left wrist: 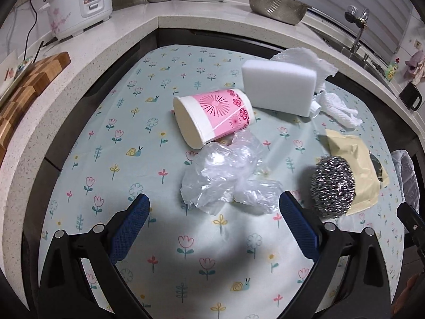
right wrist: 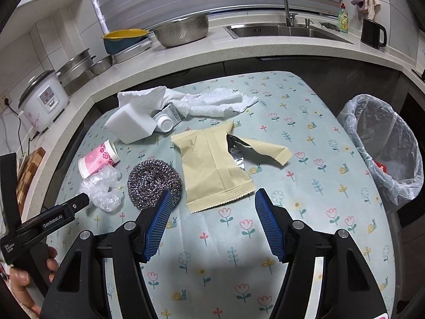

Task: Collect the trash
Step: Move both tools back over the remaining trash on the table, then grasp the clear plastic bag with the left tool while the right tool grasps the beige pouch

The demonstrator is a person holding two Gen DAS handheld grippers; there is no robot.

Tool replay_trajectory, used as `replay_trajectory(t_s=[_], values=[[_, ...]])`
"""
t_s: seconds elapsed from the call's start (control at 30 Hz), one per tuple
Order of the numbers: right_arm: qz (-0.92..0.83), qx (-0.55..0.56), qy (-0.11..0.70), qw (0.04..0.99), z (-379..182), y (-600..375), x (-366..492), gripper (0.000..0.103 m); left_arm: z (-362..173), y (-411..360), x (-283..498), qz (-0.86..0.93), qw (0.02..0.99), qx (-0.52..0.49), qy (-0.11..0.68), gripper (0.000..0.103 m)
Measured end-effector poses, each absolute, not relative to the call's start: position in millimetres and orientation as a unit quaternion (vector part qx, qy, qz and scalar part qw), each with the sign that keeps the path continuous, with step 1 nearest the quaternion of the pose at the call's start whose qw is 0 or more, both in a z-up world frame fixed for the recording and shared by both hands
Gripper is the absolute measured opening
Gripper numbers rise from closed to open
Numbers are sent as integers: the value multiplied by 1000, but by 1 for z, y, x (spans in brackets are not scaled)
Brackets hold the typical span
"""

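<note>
The left tool is hanging over the worktop, which is wearing a pale green cloth printed with flowers and snails; its blue-padded jaws are standing wide apart and gripping nothing. Just ahead of its tips a crumpled clear plastic bag is lying on the cloth, touching the mouth end of a pink-and-white paper cup that is lying on its side. Beyond the cup a white rectangular foam sponge block is leaning against crumpled white paper towels. A round steel-wool scouring ball is sitting just beside the left tool's right-hand finger, overlapping a torn tan paper pouch.

The right tool is likewise standing well open and empty, its tips framing the crimped bottom edge of the tan pouch, whose torn side is showing silver foil lining. A small white plastic bottle with a round cap is lying tucked between the sponge block and the paper towels. Off the right edge of the worktop, a round bin lined with a clear plastic bag is standing open, with something red showing inside. A hand is holding the left tool at the lower left of the right wrist view.
</note>
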State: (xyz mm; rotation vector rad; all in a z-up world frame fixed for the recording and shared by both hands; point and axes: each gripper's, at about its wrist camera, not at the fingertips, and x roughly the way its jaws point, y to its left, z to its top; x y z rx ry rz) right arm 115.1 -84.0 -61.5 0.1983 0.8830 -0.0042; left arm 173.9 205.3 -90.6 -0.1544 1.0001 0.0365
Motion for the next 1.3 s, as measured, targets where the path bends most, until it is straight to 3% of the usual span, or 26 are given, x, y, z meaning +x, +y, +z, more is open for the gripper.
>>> replay_trajectory(t_s=[0.4, 0.47, 0.53, 0.63, 0.8, 0.93, 1.03, 1.1, 1.2, 1.3], values=[[-10, 92, 441, 893, -87, -80, 150, 72, -115, 199, 199, 9, 866, -78, 494, 91], [-11, 94, 442, 892, -90, -80, 156, 72, -117, 197, 202, 5, 864, -78, 497, 82], [-10, 96, 443, 891, -94, -79, 162, 72, -119, 194, 204, -4, 861, -80, 503, 66], [-9, 89, 444, 891, -97, -76, 171, 73, -121, 191, 205, -13, 859, -81, 505, 54], [-8, 77, 443, 893, -102, -72, 184, 73, -121, 186, 203, -22, 858, -82, 506, 40], [-5, 76, 447, 891, -108, -70, 191, 73, -119, 183, 202, -24, 859, -81, 505, 35], [-7, 68, 452, 889, -111, -69, 192, 55, -114, 180, 202, -27, 861, -82, 501, 35], [-4, 68, 452, 889, -111, -70, 191, 38, -110, 177, 203, -29, 863, -81, 497, 34], [-1, 74, 445, 892, -106, -74, 186, 26, -102, 171, 204, -33, 867, -76, 491, 34], [2, 76, 442, 894, -99, -76, 181, 22, -93, 163, 205, -37, 872, -74, 483, 34]])
